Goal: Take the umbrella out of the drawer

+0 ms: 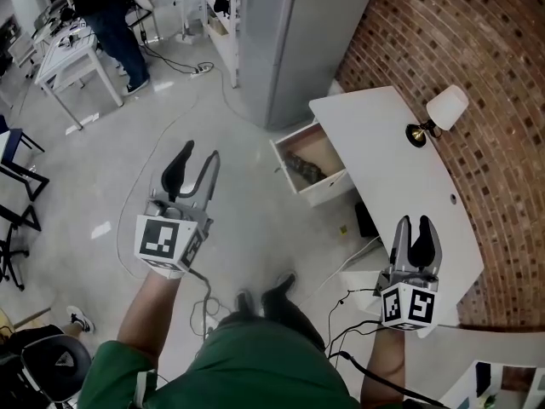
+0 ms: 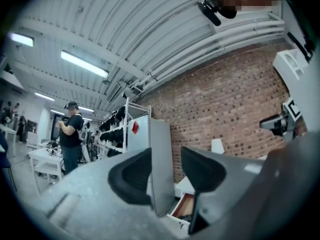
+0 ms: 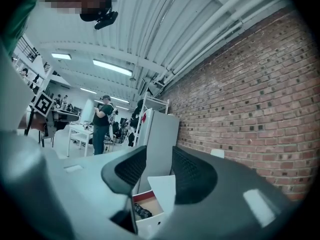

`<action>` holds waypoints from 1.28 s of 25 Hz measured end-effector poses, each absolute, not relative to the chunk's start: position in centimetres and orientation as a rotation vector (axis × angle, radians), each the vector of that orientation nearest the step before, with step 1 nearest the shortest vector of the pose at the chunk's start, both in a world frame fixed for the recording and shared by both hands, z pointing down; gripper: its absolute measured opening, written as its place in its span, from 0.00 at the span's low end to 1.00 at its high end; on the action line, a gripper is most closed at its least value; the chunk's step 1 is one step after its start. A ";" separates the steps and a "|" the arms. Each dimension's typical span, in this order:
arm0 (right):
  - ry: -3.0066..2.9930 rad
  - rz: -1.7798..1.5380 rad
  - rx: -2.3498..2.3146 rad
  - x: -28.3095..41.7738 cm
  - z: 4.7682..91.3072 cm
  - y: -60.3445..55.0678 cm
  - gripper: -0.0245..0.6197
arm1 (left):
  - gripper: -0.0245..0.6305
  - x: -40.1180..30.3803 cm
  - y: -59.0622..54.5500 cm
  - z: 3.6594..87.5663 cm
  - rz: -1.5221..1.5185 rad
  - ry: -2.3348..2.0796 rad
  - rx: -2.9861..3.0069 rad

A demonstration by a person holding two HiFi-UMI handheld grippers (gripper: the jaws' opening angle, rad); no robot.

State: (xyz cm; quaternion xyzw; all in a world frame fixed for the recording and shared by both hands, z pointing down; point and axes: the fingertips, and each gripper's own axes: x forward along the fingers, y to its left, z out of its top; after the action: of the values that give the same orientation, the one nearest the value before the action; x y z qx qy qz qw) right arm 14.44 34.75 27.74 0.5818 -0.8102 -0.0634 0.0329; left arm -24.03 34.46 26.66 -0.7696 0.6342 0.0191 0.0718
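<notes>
**Approach under way, umbrella not yet touched**

We take the desk [image 1: 392, 152] as our landmark. Its drawer [image 1: 330, 186] stands pulled out from the side that faces the open floor, and the umbrella [image 1: 304, 169] lies inside it as a dark folded bundle on the drawer bottom. Nothing covers it.

Neither claw is at the desk. The left gripper [image 1: 198, 153] hangs over the floor, well apart from the desk and out beyond the drawer front. Its jaws stand a narrow gap apart with nothing between them. The right gripper [image 1: 415, 224] is near the desk's near end, short of the drawer, and its jaws also show a slim gap and hold nothing.

We judge that the step in hand is the reach. The drawer is already open, so the pull seems done and the pick is what remains.

The next move calls for one claw to go in over the drawer rim, tip down toward the bundle and spread wider than it is now, since the present gap looks too slim for the umbrella. It should close across the bundle's short side, then lift straight up clear of the desk edge.
</notes>
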 end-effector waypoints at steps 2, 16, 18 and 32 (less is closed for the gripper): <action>-2.501 -0.163 1.787 14.2 28.5 33.1 0.26 | 0.32 -23.9 33.2 27.3 0.041 1.915 -2.322; -2.623 -0.010 1.710 17.0 32.8 16.2 0.26 | 0.33 -20.5 19.2 29.8 -0.163 2.005 -2.266; -2.632 0.003 1.703 17.8 33.2 14.5 0.26 | 0.33 -20.7 17.7 29.9 -0.152 2.048 -2.251; -2.507 0.153 1.776 20.2 37.3 8.4 0.26 | 0.33 -21.0 7.2 35.9 -0.346 1.999 -2.332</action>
State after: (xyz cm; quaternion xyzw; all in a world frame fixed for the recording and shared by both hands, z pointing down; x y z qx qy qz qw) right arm 20.16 8.40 37.32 0.5769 -0.8147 0.0498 0.0327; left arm -21.00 7.19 35.87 -0.7542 0.6465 -0.1119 0.0250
